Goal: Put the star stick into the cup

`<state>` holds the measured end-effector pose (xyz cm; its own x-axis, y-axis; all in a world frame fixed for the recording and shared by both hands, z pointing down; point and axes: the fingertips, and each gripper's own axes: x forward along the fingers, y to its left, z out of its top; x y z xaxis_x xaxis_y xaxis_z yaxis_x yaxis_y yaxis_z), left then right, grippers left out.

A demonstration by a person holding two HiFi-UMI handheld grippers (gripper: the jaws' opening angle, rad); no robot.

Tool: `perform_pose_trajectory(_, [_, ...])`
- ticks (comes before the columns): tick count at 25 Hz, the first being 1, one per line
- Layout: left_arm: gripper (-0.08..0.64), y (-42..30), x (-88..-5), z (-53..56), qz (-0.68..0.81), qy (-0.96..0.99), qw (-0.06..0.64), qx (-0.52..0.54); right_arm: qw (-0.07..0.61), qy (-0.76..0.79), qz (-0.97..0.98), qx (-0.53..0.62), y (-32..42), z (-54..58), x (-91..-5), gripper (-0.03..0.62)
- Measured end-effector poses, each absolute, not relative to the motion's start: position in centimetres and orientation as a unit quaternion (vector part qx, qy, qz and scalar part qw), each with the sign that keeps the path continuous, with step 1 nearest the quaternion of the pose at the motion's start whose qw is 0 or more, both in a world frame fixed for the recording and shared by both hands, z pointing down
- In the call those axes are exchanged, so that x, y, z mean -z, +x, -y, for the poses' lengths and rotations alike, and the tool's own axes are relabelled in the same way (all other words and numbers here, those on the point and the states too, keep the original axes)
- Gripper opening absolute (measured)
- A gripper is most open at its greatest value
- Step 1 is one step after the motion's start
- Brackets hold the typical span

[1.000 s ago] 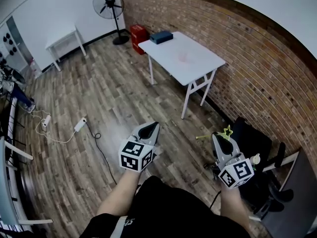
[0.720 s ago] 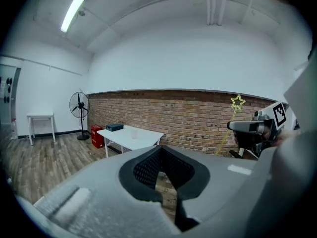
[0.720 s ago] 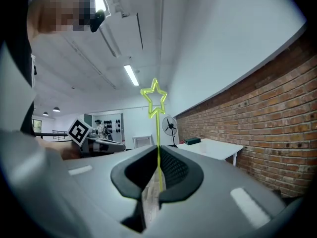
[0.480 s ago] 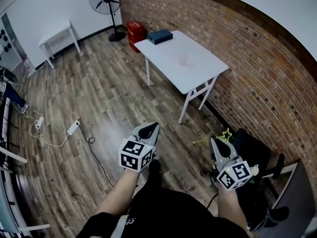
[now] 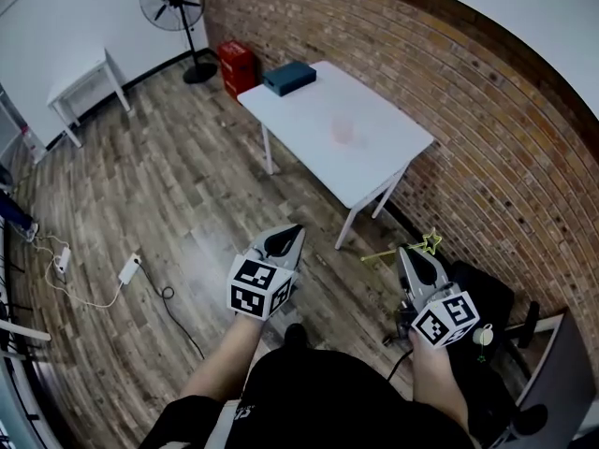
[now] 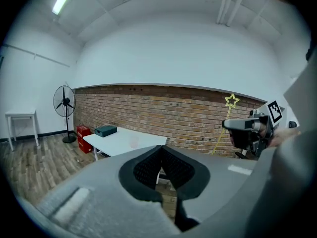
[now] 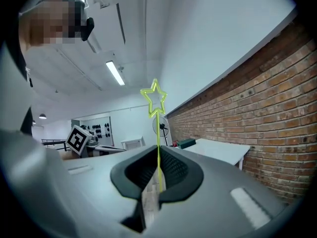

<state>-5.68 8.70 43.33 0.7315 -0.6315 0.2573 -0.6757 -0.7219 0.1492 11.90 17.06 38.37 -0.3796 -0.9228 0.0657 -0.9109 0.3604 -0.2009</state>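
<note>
A thin yellow-green star stick (image 7: 158, 133) stands up between the jaws of my right gripper (image 7: 157, 165), which is shut on its lower end. In the head view the star stick (image 5: 429, 242) juts out beside the right gripper (image 5: 413, 256), held in the air over the floor. The cup (image 5: 343, 132), pale pink and see-through, stands on the white table (image 5: 374, 171) some way ahead of both grippers. My left gripper (image 5: 286, 240) is shut with nothing in it. From the left gripper (image 6: 159, 157) view, the star (image 6: 231, 101) and the cup (image 6: 133, 144) both show.
A dark blue box (image 5: 287, 78) lies at the table's far end, a red box (image 5: 236, 64) on the floor beyond it. A fan (image 5: 174, 0) and a small white table (image 5: 82, 79) stand by the back wall. A black chair (image 5: 482, 297) is at my right; a power strip (image 5: 128, 269) with cables lies left.
The white table with the cup has come closer and lower in the head view. Both grippers keep their places in front of me, and the right one still holds the star stick.
</note>
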Motion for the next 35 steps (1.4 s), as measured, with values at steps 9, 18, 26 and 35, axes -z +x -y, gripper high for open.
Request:
perform_pose_trajectory(9, [0.006, -6.2, -44.1, -1.1, 0.344, 0.925, 0.119, -0.106, 0.045, -0.572, -0.809, 0.125, 11.8, -9.8, -39.6, 0.015])
perform_pose_trajectory(18, [0.006, -2.3, -47.2, 5.4, 0.337, 0.922, 0.139, -0.129, 0.049, -0.568, -0.804, 0.167, 15.5, -1.9, -43.6, 0.015])
perform_pose_trajectory(26, [0.006, 4.6, -46.3, 17.5, 0.353, 0.916, 0.120, -0.147, 0.075, -0.552, -0.815, 0.156, 22.8, 10.9, -42.9, 0.015])
perform_pose_trajectory(35, [0.006, 9.6, -47.1, 27.0, 0.373, 0.903, 0.143, -0.157, 0.060, -0.531, -0.826, 0.178, 28.7, 21.6, -43.4, 0.015])
